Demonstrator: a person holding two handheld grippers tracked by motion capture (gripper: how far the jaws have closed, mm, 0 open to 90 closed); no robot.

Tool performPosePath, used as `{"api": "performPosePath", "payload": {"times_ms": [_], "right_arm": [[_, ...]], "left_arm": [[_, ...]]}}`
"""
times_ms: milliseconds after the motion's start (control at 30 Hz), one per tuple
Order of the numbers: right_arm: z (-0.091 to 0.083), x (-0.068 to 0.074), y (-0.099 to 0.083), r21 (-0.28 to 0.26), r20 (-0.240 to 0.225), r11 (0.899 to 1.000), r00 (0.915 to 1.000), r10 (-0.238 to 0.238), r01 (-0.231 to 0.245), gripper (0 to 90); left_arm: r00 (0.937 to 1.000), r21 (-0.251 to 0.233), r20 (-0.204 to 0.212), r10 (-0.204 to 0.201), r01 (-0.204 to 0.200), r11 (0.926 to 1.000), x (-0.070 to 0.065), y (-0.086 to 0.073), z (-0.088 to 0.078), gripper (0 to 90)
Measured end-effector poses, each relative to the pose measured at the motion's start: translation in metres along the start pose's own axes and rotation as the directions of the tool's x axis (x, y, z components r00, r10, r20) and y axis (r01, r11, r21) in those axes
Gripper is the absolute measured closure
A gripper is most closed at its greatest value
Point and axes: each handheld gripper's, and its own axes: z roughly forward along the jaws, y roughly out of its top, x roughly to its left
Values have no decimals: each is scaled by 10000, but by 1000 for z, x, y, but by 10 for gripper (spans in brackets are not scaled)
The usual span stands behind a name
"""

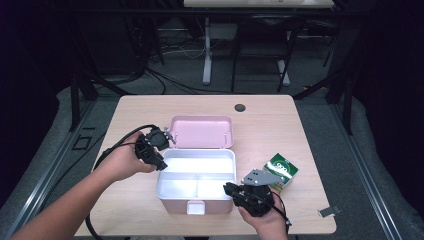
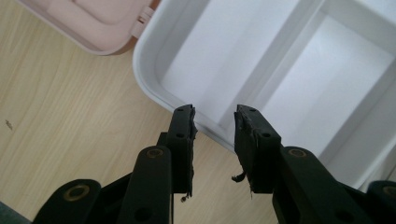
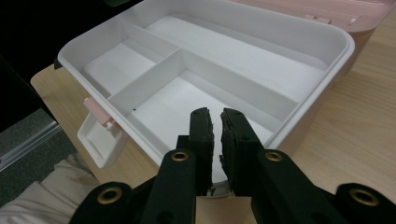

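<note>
Box (image 1: pixel 196 186) sits open mid-table (image 1: pixel 280 115), white tray divided into compartments, pink lid (image 1: pixel 201 131) flipped back behind it. Left tool (image 2: pixel 215 123) hovers at the box's left rim with its jaws apart and nothing between them. Right tool (image 3: pixel 215 122) is at the front right corner, jaws almost together over the rim, a thin gap showing, gripping nothing. Green carton (image 1: pixel 282 171) lies just right of the box.

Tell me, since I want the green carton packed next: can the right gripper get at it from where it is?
Probably yes. The green carton lies on the table just beside the right gripper, with nothing between them. The gripper now points at the white tray, so the hand would have to turn.
</note>
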Motion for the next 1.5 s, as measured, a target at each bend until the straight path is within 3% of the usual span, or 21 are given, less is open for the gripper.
{"api": "performPosePath", "payload": {"times_ms": [167, 300, 533, 600, 700, 1167, 1500], "right_arm": [[-3, -3, 2, -117, 42, 9999, 10000, 60, -60, 795], [-7, -5, 3, -220, 38, 9996, 9998, 172, -171, 769], [-11, -11, 4, -288, 253, 9991, 9992, 323, -316, 755], [-12, -13, 4, -299, 293, 9991, 9991, 315, -306, 752], [-14, -15, 4, -288, 331, 9989, 9987, 376, -367, 748], [-23, -27, 4, -365, 534, 9974, 9965, 637, -618, 737], [-31, -38, 2, -524, 777, 9951, 9931, 881, -841, 736]], "left_arm": [[9954, 221, 141, 943, -946, 9953, -7, 6, 4, 672], [9864, 286, 124, 1637, -1640, 9861, -13, 15, 6, 688], [9601, 308, 136, 2794, -2797, 9596, -24, 30, 8, 694], [9483, 294, 202, 3168, -3173, 9479, -26, 35, 11, 701], [9359, 359, 320, 3509, -3519, 9353, -30, 41, 15, 720], [8837, 641, 650, 4636, -4673, 8818, -50, 64, 27, 765], [8686, 905, 767, 4896, -4951, 8641, -53, 73, 35, 818]]}}
